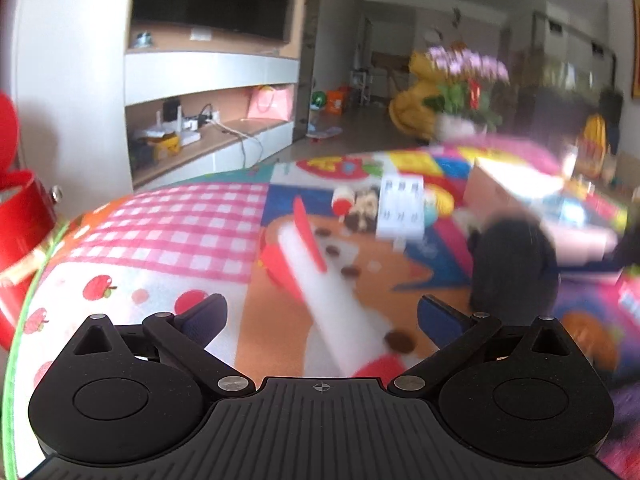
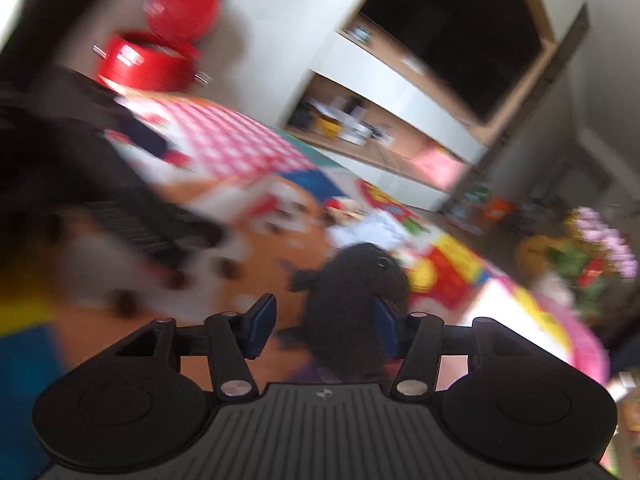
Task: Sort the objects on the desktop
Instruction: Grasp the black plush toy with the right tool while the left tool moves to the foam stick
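Note:
In the left wrist view my left gripper (image 1: 322, 308) is open just above a colourful patterned cloth (image 1: 168, 232). A white roll with red ends (image 1: 320, 280) lies slantwise on the cloth, its near part between the fingers and untouched. Further right stands a black fuzzy object (image 1: 514, 268), blurred. In the right wrist view my right gripper (image 2: 324, 308) is open around that black fuzzy object (image 2: 352, 300). The right pad (image 2: 384, 320) lies against the object, and a gap shows at the left pad (image 2: 262, 326).
A white blister pack (image 1: 402, 210) and a small red-capped bottle (image 1: 343, 199) lie beyond the roll. A pink box (image 1: 520, 196) sits at the right, a red bucket (image 1: 24, 216) at the left edge. A flower pot (image 1: 464, 96) stands behind. Both views are motion-blurred.

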{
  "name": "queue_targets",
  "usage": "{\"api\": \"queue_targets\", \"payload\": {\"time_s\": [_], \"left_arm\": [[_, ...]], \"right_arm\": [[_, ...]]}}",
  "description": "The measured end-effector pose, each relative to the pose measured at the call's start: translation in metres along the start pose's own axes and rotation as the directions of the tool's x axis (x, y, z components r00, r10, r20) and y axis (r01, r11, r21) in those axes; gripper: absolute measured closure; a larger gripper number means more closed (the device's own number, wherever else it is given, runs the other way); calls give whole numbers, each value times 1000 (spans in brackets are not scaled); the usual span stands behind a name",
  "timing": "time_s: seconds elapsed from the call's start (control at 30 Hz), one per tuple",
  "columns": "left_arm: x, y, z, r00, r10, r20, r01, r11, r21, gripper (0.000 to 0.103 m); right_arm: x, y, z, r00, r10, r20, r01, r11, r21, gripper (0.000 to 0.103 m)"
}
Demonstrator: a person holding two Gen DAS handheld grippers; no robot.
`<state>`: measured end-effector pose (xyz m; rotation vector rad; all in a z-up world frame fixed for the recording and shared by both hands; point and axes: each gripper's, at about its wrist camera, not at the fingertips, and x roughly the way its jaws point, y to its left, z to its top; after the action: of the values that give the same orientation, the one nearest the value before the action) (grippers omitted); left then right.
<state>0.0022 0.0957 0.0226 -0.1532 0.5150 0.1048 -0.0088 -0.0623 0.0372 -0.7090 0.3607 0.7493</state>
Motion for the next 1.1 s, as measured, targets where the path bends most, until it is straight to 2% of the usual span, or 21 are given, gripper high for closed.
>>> {"api": "queue_targets", "payload": {"time_s": [0.07,0.13,0.23,0.33,0.43,0.53,0.67,0.77,0.83,0.93,0.97,1.03,1.1], "left_arm": [[-8,2,12,998,-57,11,58,998,-31,0],[-13,-3,24,996,-89,26,89,996,-6,0],[-17,-8,35,997,-56,57,54,998,37,0],[-18,-2,36,998,-32,54,31,999,13,0],[-13,2,26,999,-32,13,32,999,-9,0],[-7,1,20,999,-40,-22,39,999,-7,0],[-4,-2,19,999,-39,-32,39,999,-1,0],[-5,-3,17,999,-34,-34,34,999,3,0],[-5,-1,16,999,-28,-41,28,1000,2,0],[-5,5,11,998,-20,-54,19,1000,-17,0],[-4,7,10,998,-17,-58,16,1000,-23,0],[-4,10,8,998,-16,-63,14,999,-29,0],[-4,10,7,998,-22,-67,20,999,-34,0]], "right_arm": [[-9,6,1,996,90,21,-90,996,23,45],[-10,18,2,993,109,44,-110,994,3,44],[-7,24,3,992,110,61,-111,994,16,44],[-15,11,1,993,88,83,-96,992,87,43],[-31,-8,-9,995,33,93,-49,983,178,29],[-39,-31,-27,997,9,80,-31,961,275,27],[-17,-61,-48,999,32,7,-31,896,443,27],[9,-80,-56,998,60,-17,-41,832,553,27],[27,-94,-59,996,76,-40,-33,768,640,27],[52,-108,-62,987,157,-24,-82,632,771,29],[56,-109,-61,985,171,-19,-90,606,790,43],[53,-106,-55,984,177,-8,-103,609,786,48],[41,-105,-50,990,139,-5,-88,649,756,49]]}}
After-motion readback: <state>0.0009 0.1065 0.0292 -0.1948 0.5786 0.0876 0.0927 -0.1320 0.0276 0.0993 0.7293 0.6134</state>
